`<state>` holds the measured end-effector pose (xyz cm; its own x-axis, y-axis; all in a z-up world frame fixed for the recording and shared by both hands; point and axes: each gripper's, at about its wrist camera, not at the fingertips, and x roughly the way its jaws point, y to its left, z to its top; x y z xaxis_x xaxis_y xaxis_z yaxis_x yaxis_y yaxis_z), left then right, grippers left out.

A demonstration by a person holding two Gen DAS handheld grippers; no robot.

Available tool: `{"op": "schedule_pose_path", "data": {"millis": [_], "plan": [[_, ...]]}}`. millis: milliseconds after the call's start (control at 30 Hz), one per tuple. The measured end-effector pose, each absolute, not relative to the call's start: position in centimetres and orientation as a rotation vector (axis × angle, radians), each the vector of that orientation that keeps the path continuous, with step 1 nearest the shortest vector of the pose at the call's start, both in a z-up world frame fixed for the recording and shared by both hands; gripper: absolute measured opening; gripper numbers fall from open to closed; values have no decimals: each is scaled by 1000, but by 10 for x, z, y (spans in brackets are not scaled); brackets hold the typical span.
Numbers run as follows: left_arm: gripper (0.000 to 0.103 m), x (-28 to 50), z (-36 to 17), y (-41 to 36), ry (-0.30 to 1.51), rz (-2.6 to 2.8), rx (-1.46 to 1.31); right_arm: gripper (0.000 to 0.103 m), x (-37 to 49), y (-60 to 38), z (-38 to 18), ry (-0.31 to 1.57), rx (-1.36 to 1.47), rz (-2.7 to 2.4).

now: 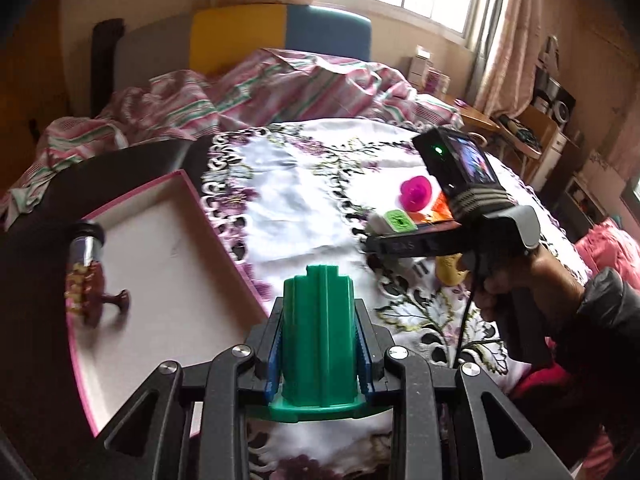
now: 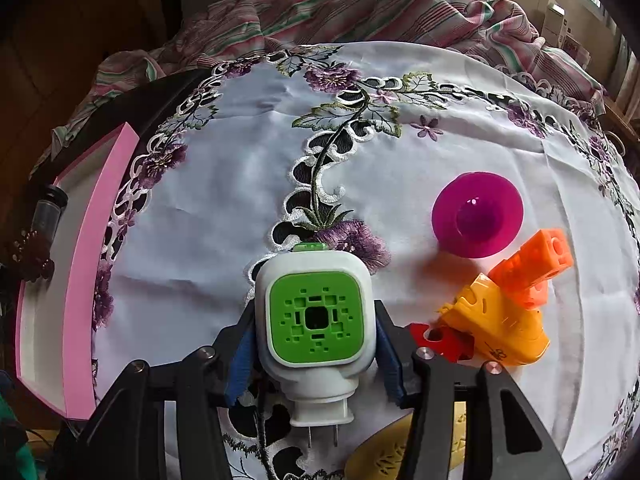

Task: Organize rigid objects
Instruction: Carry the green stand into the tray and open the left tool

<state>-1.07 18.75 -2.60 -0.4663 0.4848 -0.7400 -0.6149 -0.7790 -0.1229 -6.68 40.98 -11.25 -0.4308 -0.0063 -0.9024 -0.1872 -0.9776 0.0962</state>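
Left gripper [image 1: 318, 344]: tilted downward above the near edge of the table, over the seam between the pink tray [image 1: 224, 236] and the embroidered tablecloth [image 1: 304, 200]; its blue-padded jaws are clamped on a green ribbed plastic piece [image 1: 318, 332], upright, flange at the bottom, held clear of the cloth. Right gripper [image 2: 316, 344]: pointed steeply down near the right side of the table, gripped by a hand [image 1: 516, 280] in a dark sleeve; its jaws sit against both sides of a white plug-in device with a green face [image 2: 316, 316], prongs toward the camera. Whether the device rests on the cloth or is lifted cannot be told. Tray at the left edge of the table: holds a clear tube with a dark cap [image 1: 86, 244] and a dark red beaded item [image 1: 90, 292], both blurred and cut by the tray wall in the right wrist view. On the cloth toward the right edge: a magenta disc with a knob [image 2: 478, 214], apart from a touching cluster of orange block [image 2: 532, 268], yellow piece [image 2: 496, 324] and red piece [image 2: 440, 340], the last partly hidden by the gripper arm. A yellow object [image 2: 384, 460] at the near edge is mostly hidden under the gripper.
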Motion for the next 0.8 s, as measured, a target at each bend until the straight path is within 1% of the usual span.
{"op": "schedule_pose_path", "data": {"millis": [267, 367, 633, 800], "plan": [[30, -20, -32, 160, 157, 2282, -1109, 53, -67, 407, -113, 246, -1609, 2556], [30, -30, -36, 145, 99, 2291, -1141, 53, -67, 406, -113, 238, -1610, 2556], [30, -100, -33, 92, -109, 2356, -1210, 53, -68, 404, -112, 212, -1615, 2553], [30, -147, -25, 89, -115, 2396, -1195, 53, -69, 403, -112, 201, -1616, 2554]]}}
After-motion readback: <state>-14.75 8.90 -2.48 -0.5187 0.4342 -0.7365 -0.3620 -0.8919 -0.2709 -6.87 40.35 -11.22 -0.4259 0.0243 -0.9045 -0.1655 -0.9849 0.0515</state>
